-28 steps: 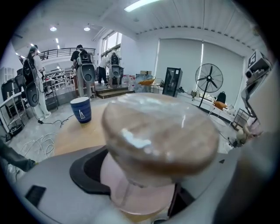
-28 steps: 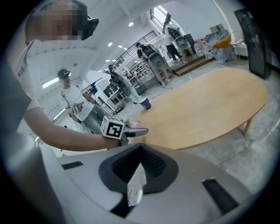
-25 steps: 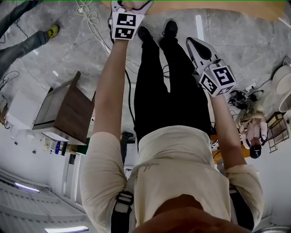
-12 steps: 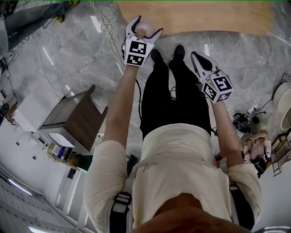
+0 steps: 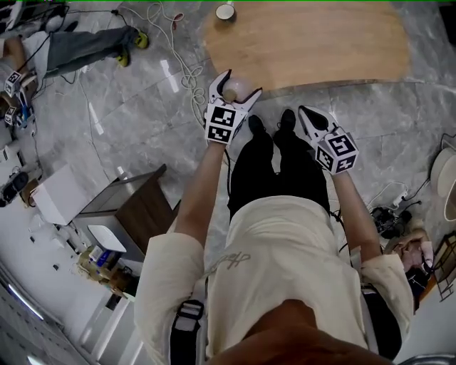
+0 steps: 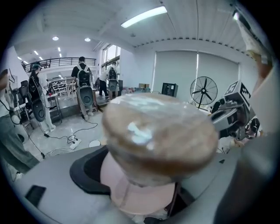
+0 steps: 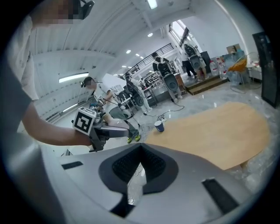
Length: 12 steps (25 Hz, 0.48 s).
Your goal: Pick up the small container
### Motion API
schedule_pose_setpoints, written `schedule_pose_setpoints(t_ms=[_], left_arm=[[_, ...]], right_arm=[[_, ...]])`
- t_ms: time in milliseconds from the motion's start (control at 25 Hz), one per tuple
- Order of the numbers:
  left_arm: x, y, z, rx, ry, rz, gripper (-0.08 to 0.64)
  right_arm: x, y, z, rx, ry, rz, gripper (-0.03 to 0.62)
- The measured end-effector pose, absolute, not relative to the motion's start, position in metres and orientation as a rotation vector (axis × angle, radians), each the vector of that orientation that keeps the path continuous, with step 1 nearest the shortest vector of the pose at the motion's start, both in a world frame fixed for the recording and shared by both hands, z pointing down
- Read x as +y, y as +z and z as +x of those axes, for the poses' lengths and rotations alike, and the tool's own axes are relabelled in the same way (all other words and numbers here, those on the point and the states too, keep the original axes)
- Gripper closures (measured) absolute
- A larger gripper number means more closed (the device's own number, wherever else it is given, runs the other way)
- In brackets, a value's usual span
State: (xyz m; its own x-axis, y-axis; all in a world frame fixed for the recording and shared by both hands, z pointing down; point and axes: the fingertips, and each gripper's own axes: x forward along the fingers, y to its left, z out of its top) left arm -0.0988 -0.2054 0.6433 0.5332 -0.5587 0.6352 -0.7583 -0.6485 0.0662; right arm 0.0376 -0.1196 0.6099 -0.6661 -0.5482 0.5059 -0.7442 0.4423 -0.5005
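Note:
The small container (image 5: 234,90), a pink tub with a brownish wrapped lid, sits between the jaws of my left gripper (image 5: 234,81), which is shut on it just off the near edge of the wooden table (image 5: 320,43). In the left gripper view the container (image 6: 159,135) fills the middle and hides the jaw tips. My right gripper (image 5: 312,118) hangs over the floor by the person's shoes, shut, with nothing in it. In the right gripper view its jaws (image 7: 140,148) meet, and the left gripper (image 7: 109,131) shows to the left.
A cup (image 5: 225,11) stands on the table's far left edge, blue in the right gripper view (image 7: 159,126). Cables (image 5: 182,68) lie on the grey floor. A wooden cabinet (image 5: 135,210) stands at the left. Another person (image 5: 78,46) is at upper left.
The view has tilted: the table and the cup have come into sight. Both grippers sit lower in the picture and closer together. The left gripper still holds the container.

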Motion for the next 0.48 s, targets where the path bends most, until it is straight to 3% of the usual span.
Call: schedule_pose_setpoints(t_ms=[480], left_arm=[[-0.211, 0.500, -0.094, -1.152, 0.698, 2.559, 0.141]], right_arm=[[-0.128, 0.522, 0.029, -2.509, 0.910, 1.147, 0.597]])
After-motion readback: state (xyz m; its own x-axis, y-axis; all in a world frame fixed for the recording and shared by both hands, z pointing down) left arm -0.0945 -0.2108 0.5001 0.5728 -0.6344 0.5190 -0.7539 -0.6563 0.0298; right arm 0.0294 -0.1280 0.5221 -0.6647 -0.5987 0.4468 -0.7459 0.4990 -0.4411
